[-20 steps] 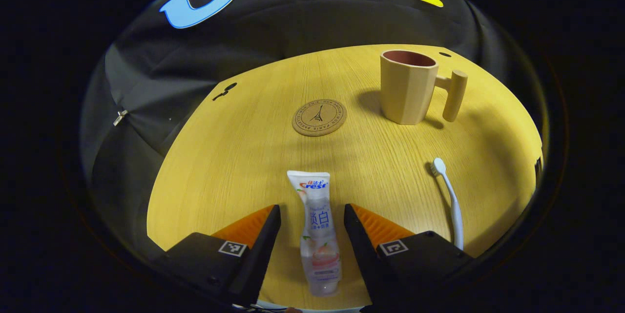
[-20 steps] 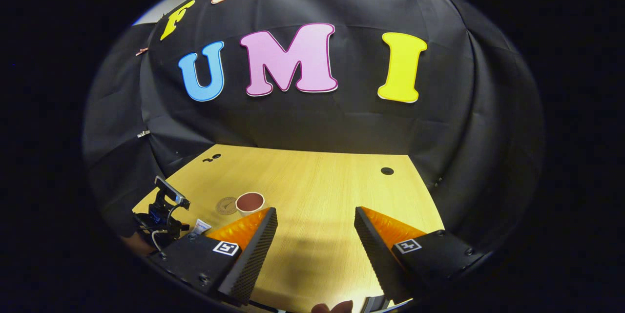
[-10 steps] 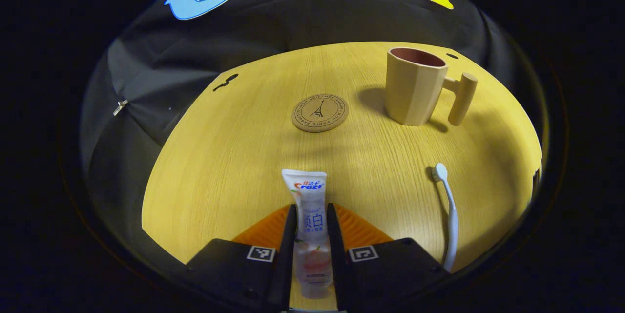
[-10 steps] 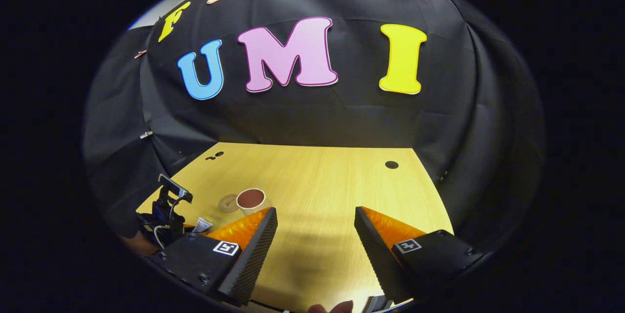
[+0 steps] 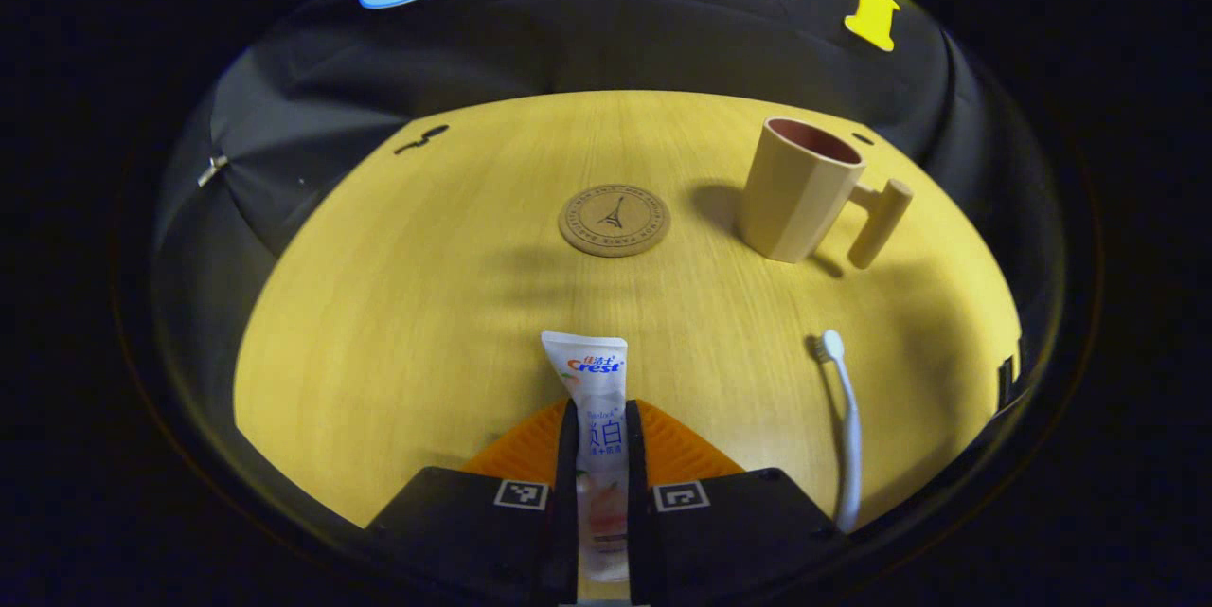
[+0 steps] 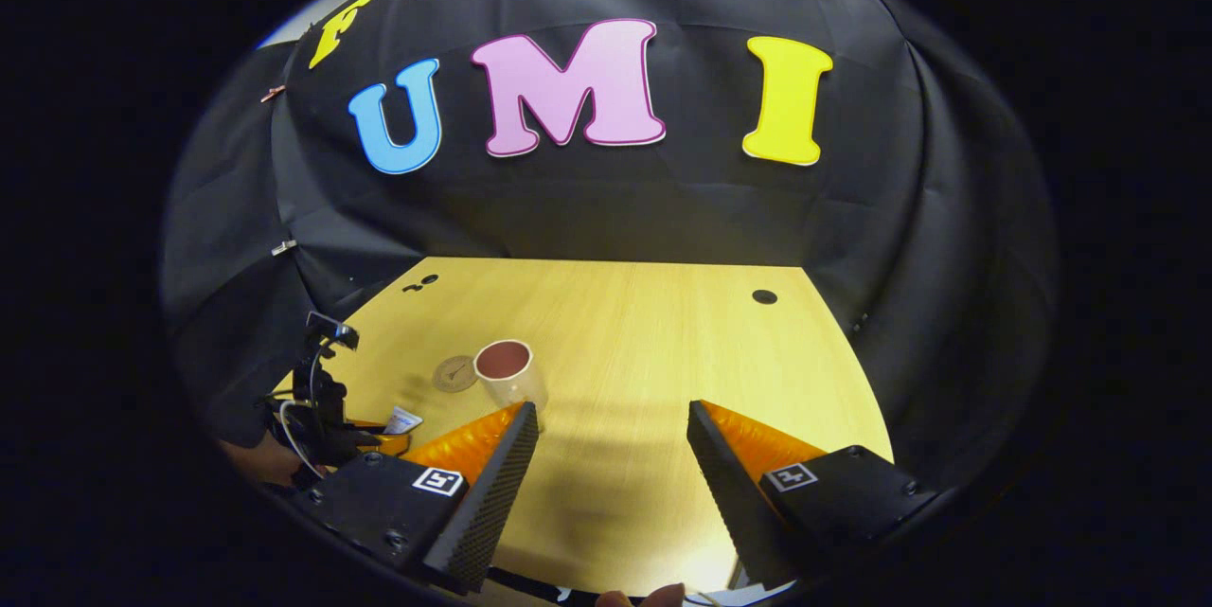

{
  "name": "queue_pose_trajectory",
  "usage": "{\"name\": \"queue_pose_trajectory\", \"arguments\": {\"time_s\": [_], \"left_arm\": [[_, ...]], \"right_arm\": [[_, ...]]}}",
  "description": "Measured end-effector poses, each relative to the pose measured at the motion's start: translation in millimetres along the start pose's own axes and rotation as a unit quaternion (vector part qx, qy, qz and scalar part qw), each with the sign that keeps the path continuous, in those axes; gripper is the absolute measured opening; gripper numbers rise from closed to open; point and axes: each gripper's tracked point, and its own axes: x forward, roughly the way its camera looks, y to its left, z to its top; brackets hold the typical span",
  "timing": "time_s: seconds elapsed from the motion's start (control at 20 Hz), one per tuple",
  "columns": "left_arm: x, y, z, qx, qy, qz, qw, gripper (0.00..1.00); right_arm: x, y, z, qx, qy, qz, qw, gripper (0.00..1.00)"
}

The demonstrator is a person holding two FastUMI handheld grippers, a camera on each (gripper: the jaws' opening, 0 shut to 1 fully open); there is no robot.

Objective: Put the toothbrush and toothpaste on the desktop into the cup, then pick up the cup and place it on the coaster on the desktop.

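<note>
Left gripper (image 5: 601,455) clamped on white plastic toothpaste tube (image 5: 595,399), both fingers pressing tube sides; tube possibly just clear of yellow wooden worktop (image 5: 426,304), hard to tell. Right gripper (image 6: 611,474) wide apart, holding nothing, hovering over near right of worktop. Beige faceted cup with peg handle (image 5: 800,190) far right, upright. Round cork coaster (image 5: 614,220) just left of cup. White toothbrush (image 5: 843,427) lying near right. Step in hand: toothpaste pickup. Next: lift, carry to cup, tip in through rim.
</note>
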Motion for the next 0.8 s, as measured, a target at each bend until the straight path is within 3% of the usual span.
{"name": "queue_pose_trajectory", "arguments": {"time_s": [0.1,0.3,0.45,0.8], "left_arm": [[-13.5,-2.5,5.3,-0.016,-0.013,-0.027,0.999,0.25],[-53.0,-6.2,19.0,0.007,-0.050,-0.064,0.997,0.25],[-79.4,-4.0,25.2,0.023,-0.068,-0.079,0.994,0.24],[-127.9,14.9,36.8,0.001,-0.099,-0.118,0.988,0.25]], "right_arm": [[-2.1,17.1,-7.7,0.001,0.010,-0.002,1.000,0.98],[-1.7,57.2,-22.1,-0.015,0.024,-0.002,1.000,0.98],[1.0,87.7,-36.3,-0.018,0.038,0.002,0.999,0.98],[17.7,126.1,-81.5,-0.004,0.085,-0.016,0.996,0.98]]}}
